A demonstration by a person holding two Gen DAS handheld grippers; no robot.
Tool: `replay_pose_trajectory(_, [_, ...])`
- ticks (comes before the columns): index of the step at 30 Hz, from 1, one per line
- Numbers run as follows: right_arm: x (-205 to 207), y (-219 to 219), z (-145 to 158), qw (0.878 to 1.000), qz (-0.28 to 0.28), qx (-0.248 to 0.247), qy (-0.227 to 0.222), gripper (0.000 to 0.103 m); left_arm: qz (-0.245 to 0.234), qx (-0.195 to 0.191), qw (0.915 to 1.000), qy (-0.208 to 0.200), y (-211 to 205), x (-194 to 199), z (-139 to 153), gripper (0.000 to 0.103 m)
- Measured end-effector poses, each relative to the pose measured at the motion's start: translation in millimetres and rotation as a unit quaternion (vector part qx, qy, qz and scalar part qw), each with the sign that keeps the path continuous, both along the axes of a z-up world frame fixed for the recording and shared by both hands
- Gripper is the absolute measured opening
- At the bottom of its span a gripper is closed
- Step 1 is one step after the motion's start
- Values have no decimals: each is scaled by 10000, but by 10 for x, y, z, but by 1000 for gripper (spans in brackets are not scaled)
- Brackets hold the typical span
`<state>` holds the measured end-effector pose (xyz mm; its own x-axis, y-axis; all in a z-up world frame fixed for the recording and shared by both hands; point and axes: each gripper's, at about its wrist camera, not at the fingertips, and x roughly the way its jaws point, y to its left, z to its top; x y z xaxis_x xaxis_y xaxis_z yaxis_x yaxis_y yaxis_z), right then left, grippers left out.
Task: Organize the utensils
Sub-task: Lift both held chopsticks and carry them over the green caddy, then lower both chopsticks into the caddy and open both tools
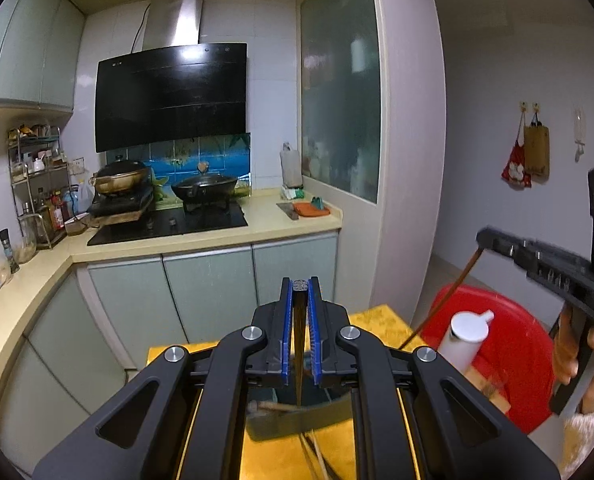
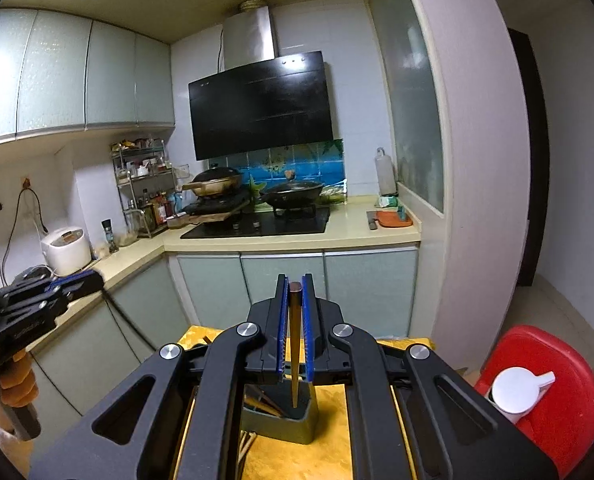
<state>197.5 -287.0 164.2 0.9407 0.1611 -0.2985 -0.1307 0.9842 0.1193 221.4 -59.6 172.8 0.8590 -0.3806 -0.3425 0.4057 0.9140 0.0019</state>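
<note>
My left gripper [image 1: 301, 286] is shut on a dark brown chopstick [image 1: 299, 344] that hangs down toward a dark holder [image 1: 297, 420] on the yellow table [image 1: 381, 316]. My right gripper [image 2: 295, 284] is shut on another brown chopstick [image 2: 294, 360], whose tip hangs over a grey utensil holder [image 2: 293, 420] with several chopsticks in it. In the left wrist view the right gripper [image 1: 485, 236] shows at the right with its chopstick [image 1: 445, 296] slanting down. In the right wrist view the left gripper [image 2: 81, 280] shows at the left edge.
A white bottle [image 2: 517, 392] and a red stool [image 2: 553, 380] stand to the right of the table. Behind are a kitchen counter [image 2: 297, 240] with a stove [image 2: 257, 224], two pans, a spice rack [image 2: 141, 184], a rice cooker [image 2: 67, 250] and a cleaver [image 2: 372, 220].
</note>
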Motion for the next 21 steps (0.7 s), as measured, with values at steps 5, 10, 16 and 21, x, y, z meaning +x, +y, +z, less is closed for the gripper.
replay_pose_trajectory(5, [182, 164, -71, 9995, 91, -219, 194, 7, 51, -16, 9999, 119, -113, 270, -82, 7])
replay_pose_trajectory(10, [352, 288, -247, 9982, 73, -407, 426, 7, 111, 15, 9990, 440, -171, 519, -360, 7])
replay_pose_trajectory(16, [538, 374, -480, 9958, 63, -523, 748, 7, 180, 97, 9971, 735, -153, 675, -644, 7])
replay_pose_trajectory(21, [670, 405, -631, 9937, 114, -470, 1010, 7, 224, 201, 9958, 870, -173, 712, -824, 7])
